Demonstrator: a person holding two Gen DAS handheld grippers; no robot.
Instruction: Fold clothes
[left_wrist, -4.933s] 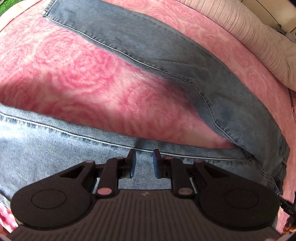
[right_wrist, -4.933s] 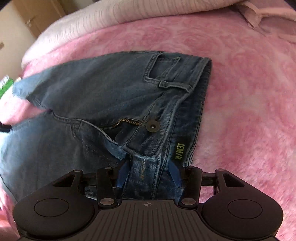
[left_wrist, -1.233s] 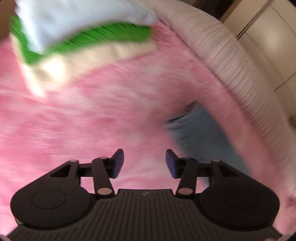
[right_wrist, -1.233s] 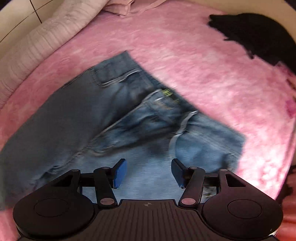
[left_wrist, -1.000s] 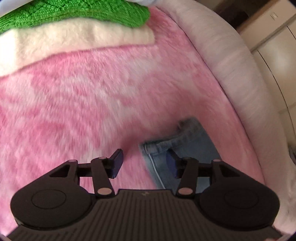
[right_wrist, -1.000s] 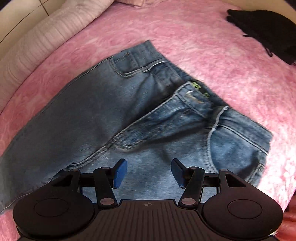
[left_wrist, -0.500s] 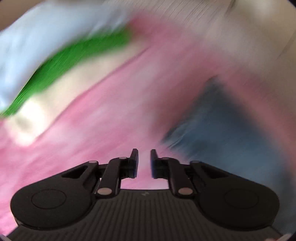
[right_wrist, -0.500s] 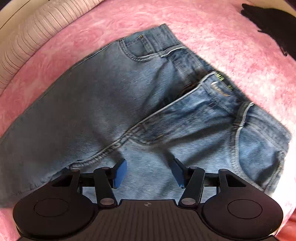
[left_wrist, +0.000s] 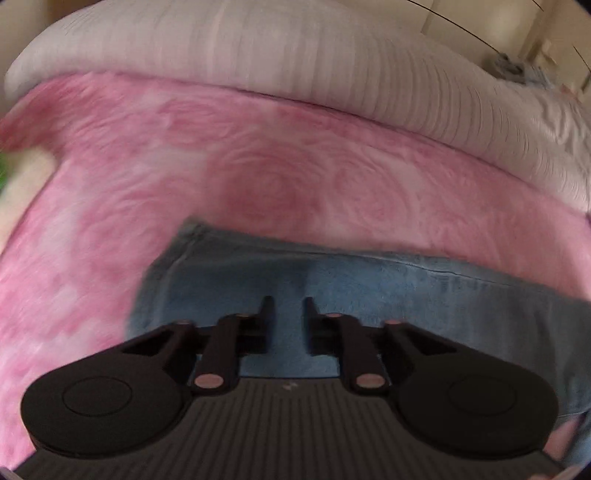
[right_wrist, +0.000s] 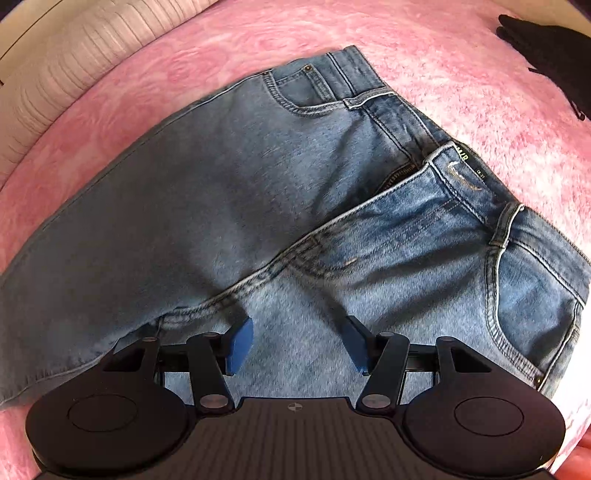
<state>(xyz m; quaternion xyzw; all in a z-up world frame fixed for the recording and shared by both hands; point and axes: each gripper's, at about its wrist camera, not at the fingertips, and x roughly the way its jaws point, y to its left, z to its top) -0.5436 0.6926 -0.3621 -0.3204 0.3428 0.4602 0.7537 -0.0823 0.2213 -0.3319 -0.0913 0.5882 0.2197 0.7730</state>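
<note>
Jeans (right_wrist: 258, 206) lie spread on the pink fleece blanket (right_wrist: 461, 55), waistband toward the far right of my right wrist view, legs running off to the left. One front panel overlaps the other along a diagonal seam; a pocket and a green-lettered label show near the waistband.

My right gripper (right_wrist: 297, 343) sits low over the pale denim below the crotch seam, blue pads set wide apart, nothing between them.

My left gripper (left_wrist: 286, 317) hangs over a leg end (left_wrist: 229, 273) of the jeans, near the hem. Its fingers stand close together with a narrow gap, denim visible through it; view is blurred, and I cannot tell whether any cloth is pinched.

Striped white bedding (left_wrist: 332, 59) runs along the far edge of the blanket. A dark garment (right_wrist: 546, 48) lies on the blanket, well apart from the jeans.
</note>
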